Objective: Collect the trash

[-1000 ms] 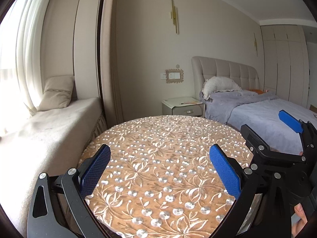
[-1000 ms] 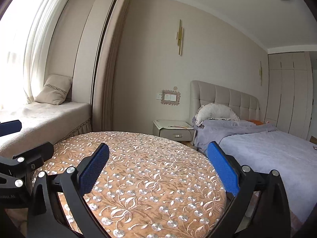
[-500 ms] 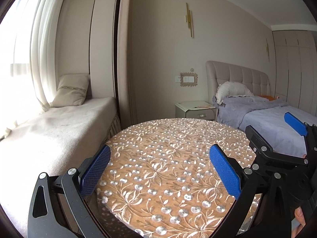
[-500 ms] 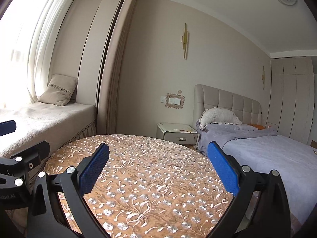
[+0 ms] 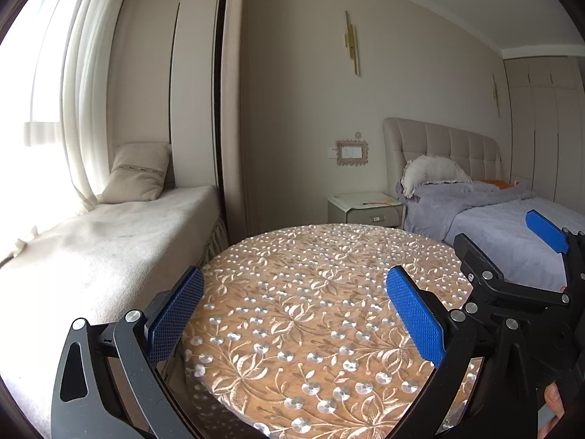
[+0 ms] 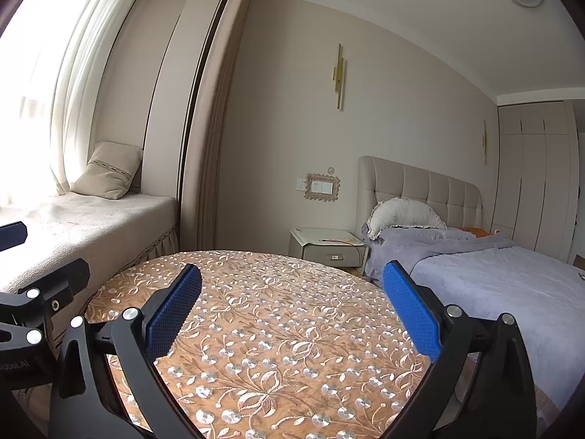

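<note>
Blue fingers (image 5: 415, 316) apart, above embroidered table (image 5: 310, 278)

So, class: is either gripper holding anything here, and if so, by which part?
Nothing is held. The left gripper and right gripper are both open above the round table.

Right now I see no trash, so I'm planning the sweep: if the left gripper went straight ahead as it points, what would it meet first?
Probably the round embroidered table, which the open left gripper hovers over; beyond it stands the nightstand. Depth is unclear.
</note>
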